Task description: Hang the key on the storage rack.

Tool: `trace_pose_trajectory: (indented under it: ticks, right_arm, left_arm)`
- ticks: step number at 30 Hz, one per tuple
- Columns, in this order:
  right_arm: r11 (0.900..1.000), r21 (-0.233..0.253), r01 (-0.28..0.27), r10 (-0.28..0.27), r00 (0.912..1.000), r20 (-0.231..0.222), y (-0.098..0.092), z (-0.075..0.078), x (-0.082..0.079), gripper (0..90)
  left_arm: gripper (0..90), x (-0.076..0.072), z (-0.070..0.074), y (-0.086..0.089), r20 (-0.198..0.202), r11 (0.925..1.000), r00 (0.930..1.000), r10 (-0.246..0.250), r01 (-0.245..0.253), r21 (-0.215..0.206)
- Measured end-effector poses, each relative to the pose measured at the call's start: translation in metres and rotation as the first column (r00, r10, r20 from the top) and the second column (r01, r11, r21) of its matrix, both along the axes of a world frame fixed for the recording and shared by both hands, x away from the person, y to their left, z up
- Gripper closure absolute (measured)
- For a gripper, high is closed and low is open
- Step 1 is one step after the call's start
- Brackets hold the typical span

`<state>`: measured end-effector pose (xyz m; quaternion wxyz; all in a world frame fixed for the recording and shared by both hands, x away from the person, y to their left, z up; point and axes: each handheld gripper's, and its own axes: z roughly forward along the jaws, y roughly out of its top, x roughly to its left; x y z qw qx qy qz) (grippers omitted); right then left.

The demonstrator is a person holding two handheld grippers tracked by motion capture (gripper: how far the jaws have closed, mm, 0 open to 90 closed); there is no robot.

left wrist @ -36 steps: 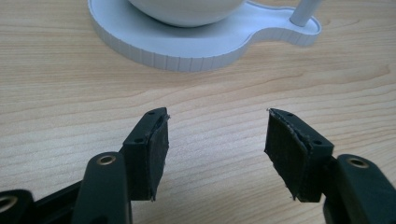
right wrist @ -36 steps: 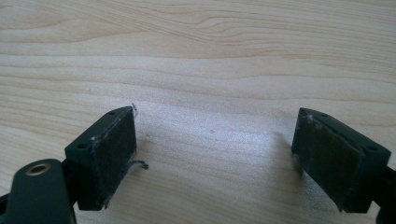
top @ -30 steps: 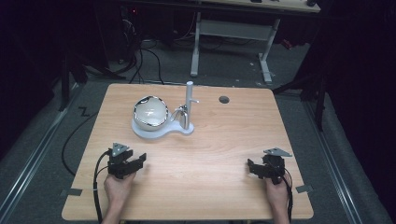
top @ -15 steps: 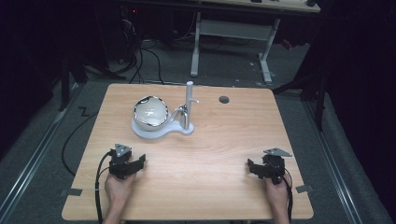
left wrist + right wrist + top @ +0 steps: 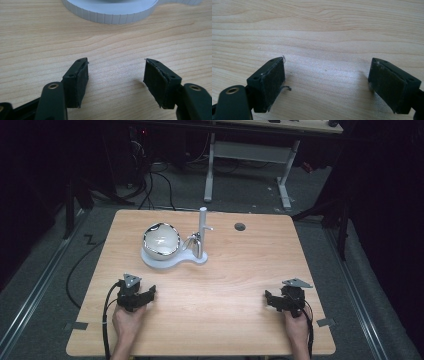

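A shiny metal bowl rests on a white base at the table's middle back, with a white upright post and a small metal piece beside it. My left gripper lies low on the wood at the front left, open and holding nothing; in its own view the white base's ribbed rim lies just ahead of the left gripper. At the front right my right gripper is open too, and the right gripper has bare wood between its pads.
The wooden table has a dark round cable hole at the back right. Grey tape marks sit at the front left corner and front right edge. Beyond the table are a dark floor, cables and a desk frame.
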<state>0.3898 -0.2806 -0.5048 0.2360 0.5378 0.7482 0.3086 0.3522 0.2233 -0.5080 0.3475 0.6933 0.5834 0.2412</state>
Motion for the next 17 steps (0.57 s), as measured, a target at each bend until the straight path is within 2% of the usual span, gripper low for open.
trace_pose_trajectory:
  ticks: [4, 6, 8, 17]
  right_arm:
    - [1.0, 0.0, 0.0, 0.0, 1.0, 0.0, 0.0, 0.0, 0.0, 14.0]
    - [1.0, 0.0, 0.0, 0.0, 1.0, 0.0, 0.0, 0.0, -0.0001, 14.0]
    - [1.0, 0.0, 0.0, 0.0, 1.0, 0.0, 0.0, 0.0, -0.0001, 14.0]
    - [1.0, 0.0, 0.0, 0.0, 1.0, 0.0, 0.0, 0.0, -0.0001, 14.0]
  left_arm:
    - [33.9, 0.0003, -0.0002, -0.0024, -0.003, 0.9998, 1.0, -0.005, 0.005, 0.021]
    - [31.9, 0.0007, -0.0005, -0.008, -0.004, 0.9974, 0.9999, -0.013, 0.013, 0.071]
    - [29.2, 0.001, -0.0006, -0.009, -0.007, 0.9975, 0.9998, -0.018, 0.019, 0.069]
    - [28.4, 0.001, -0.0006, -0.009, -0.009, 0.9977, 0.9997, -0.021, 0.022, 0.064]
